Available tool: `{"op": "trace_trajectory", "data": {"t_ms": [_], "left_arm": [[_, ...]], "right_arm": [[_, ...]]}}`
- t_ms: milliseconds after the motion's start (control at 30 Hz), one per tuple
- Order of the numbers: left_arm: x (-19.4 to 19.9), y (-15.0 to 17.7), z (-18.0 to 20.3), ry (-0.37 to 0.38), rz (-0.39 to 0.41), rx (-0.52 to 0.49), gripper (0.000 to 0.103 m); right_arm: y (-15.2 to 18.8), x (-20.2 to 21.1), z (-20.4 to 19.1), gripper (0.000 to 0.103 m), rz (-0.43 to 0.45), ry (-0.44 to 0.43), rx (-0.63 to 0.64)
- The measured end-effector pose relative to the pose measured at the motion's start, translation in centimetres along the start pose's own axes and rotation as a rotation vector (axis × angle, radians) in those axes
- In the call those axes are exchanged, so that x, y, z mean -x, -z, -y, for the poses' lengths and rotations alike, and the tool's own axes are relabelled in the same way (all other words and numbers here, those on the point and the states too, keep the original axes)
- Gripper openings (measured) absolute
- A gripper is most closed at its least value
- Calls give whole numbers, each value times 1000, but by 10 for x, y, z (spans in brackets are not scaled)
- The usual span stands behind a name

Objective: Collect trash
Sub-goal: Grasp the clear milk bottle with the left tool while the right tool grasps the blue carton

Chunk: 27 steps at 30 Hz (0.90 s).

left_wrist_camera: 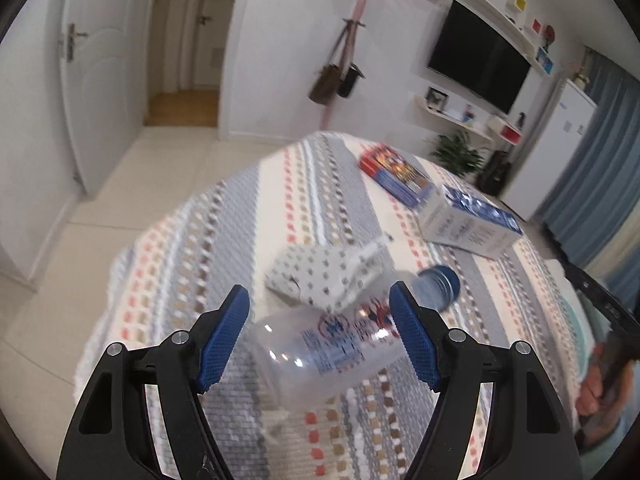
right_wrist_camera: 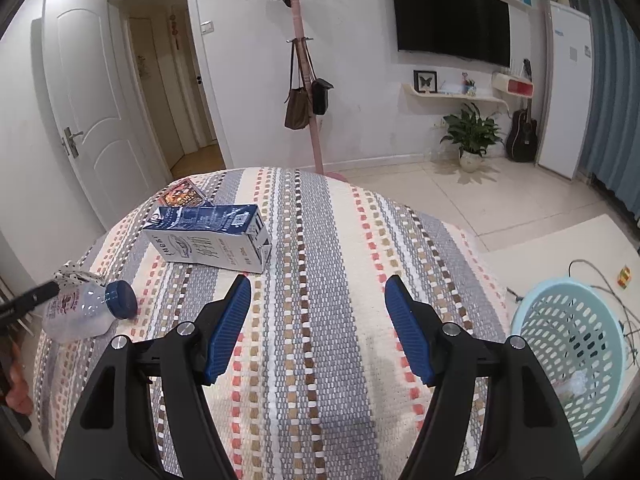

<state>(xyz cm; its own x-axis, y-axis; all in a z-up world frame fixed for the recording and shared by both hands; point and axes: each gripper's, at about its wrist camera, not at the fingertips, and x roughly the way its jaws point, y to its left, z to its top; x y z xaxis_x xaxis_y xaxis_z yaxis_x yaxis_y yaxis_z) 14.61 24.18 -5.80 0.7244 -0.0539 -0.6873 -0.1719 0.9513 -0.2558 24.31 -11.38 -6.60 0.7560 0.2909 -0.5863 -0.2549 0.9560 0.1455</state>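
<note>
The left gripper (left_wrist_camera: 320, 336) stood open over the striped cloth (left_wrist_camera: 224, 240) covering the worktop, its blue pads (left_wrist_camera: 224, 344) spread on either side of a clear plastic bottle (left_wrist_camera: 332, 344) without pressing on it. The bottle lay on its side, its blue cap (left_wrist_camera: 444, 280) pointing away toward the far right in the left wrist view. A crumpled white spotted wrapper (left_wrist_camera: 320, 276) lay just behind the bottle, touching it. Farther back lay a white and blue milk carton (left_wrist_camera: 468, 220) on its side, and beyond that a flat red and blue packet (left_wrist_camera: 396, 174).

The right gripper (right_wrist_camera: 318, 328) was also open, with only bare cloth between its pads. From its view the bottle lay well off to the left, the carton ahead and left. A pale blue perforated basket (right_wrist_camera: 568, 360) stood on the floor beside the worktop's right edge, something pale lying in its bottom. A person's fingers (right_wrist_camera: 18, 384) showed at the left rim.
</note>
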Motion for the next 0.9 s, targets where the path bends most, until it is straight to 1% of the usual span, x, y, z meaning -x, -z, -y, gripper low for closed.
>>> {"op": "trace_trajectory", "data": {"t_ms": [100,267,300,333,433,500,600,667,700,800,833,867,900], "left_arm": [[1,16,5,37,-29,-26,71],[5,34,27,184,-100,-80,72],[5,38,33,209,-120,-100,72],[3,41,38,212,-130,-110,72],[-11,45,55,191,-162,-132,72],[-24,45,68,147,-178,-148,72],[-40,44,82,72,-189,-177,72],[-50,45,89,23,-181,-183,72],[-53,45,94,-5,-163,-191,72],[-56,44,96,-30,-129,-180,70],[-56,43,95,-39,-119,-179,68],[-56,43,95,-48,-110,-180,63],[-55,43,93,-53,-99,-176,60]], "right_arm": [[1,-6,7,66,-21,-10,-32],[-5,-12,12,66,-38,-33,-49],[-8,-13,9,66,-38,-34,-34],[-10,-14,6,66,-39,-35,-18],[-23,-23,-7,66,-38,-60,47],[-30,-31,-16,66,-29,-78,90],[-41,-50,-28,75,-29,-115,152],[-47,-65,-37,76,-38,-133,194],[-49,-69,-39,78,-40,-146,208],[-54,-81,-49,83,-43,-184,260],[-55,-85,-53,84,-42,-196,283],[-56,-88,-56,84,-44,-209,302],[-57,-92,-59,85,-49,-220,317]]}}
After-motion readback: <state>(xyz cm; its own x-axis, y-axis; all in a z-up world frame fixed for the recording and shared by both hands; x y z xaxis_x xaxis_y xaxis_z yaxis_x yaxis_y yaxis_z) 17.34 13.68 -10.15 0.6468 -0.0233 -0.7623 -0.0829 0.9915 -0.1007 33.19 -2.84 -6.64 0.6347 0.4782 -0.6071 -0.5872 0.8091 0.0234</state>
